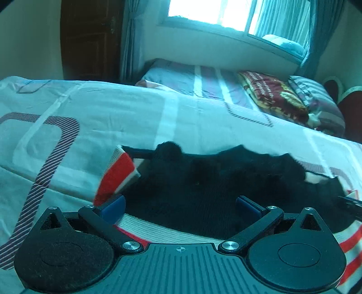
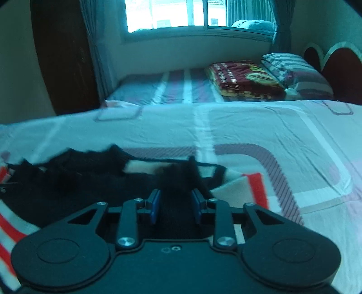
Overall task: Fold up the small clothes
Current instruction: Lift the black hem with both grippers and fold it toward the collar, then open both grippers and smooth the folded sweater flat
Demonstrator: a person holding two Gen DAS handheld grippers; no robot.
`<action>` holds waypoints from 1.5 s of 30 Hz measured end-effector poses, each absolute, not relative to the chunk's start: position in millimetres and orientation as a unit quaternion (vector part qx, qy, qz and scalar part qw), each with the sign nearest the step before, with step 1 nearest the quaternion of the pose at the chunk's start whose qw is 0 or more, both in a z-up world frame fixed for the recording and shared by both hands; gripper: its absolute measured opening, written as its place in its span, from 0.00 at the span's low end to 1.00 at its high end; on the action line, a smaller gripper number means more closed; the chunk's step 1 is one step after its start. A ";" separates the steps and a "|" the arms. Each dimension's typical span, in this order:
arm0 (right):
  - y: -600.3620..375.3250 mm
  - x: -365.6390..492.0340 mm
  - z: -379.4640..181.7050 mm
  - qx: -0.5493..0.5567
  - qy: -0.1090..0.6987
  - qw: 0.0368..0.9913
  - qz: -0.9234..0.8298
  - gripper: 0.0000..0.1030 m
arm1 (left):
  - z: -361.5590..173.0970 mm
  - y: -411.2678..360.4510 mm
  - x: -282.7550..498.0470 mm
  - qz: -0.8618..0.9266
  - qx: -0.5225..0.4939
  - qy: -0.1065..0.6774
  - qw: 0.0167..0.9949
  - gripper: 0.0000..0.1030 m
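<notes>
I'm seeing the black knit garment (image 1: 203, 181) lying spread on the bedsheet (image 1: 113, 108), red-and-white striped trim at its edges. One striped cuff (image 1: 117, 174) is sticking up at the garment's left side in the left wrist view; the striped hem (image 1: 172, 228) is running just under the left gripper.

Left gripper (image 1: 181, 203): jaws are standing wide apart, blue pads (image 1: 114, 207) on either side of the hem, nothing pinched between them. It's sitting right over the garment's near edge; whether the pads are touching the cloth, I can't tell.

Right gripper (image 2: 175, 203): jaws are drawn in close, clamping a bunched fold of the black garment (image 2: 174, 178) between the blue pads (image 2: 155, 204). The fold is rising up out of the jaws, blurred. The rest of the garment is trailing off to the left of that gripper, with a red-and-white striped section (image 2: 246, 185) just to its right on the sheet.

Beyond the garment, well apart: a second bed with a striped sheet (image 2: 176, 88), a folded maroon blanket (image 2: 244, 79) and a striped pillow (image 2: 294, 70) next to it, window (image 2: 176, 13) behind.
</notes>
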State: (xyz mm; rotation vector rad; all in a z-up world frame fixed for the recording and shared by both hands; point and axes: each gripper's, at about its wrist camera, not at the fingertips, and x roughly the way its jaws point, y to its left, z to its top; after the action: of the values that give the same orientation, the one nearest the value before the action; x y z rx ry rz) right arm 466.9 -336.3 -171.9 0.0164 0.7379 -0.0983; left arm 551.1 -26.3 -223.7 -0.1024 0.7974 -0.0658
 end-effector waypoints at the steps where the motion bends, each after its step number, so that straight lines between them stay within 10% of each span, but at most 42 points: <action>1: -338.6 466.5 -173.8 -0.006 0.356 0.933 -0.058 0.14 | -225.0 -26.2 551.1 -0.030 -0.040 0.386 0.921 1.00; 45: -307.0 367.7 -154.3 0.023 0.339 0.940 -0.022 0.26 | -196.4 -40.4 451.3 -0.013 0.029 0.371 0.928 1.00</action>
State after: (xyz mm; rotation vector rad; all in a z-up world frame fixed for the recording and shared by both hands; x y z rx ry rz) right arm 367.7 -307.0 -154.3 0.0463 0.6909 -0.0447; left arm 451.3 -40.4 -196.4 0.0603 0.7604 -0.0261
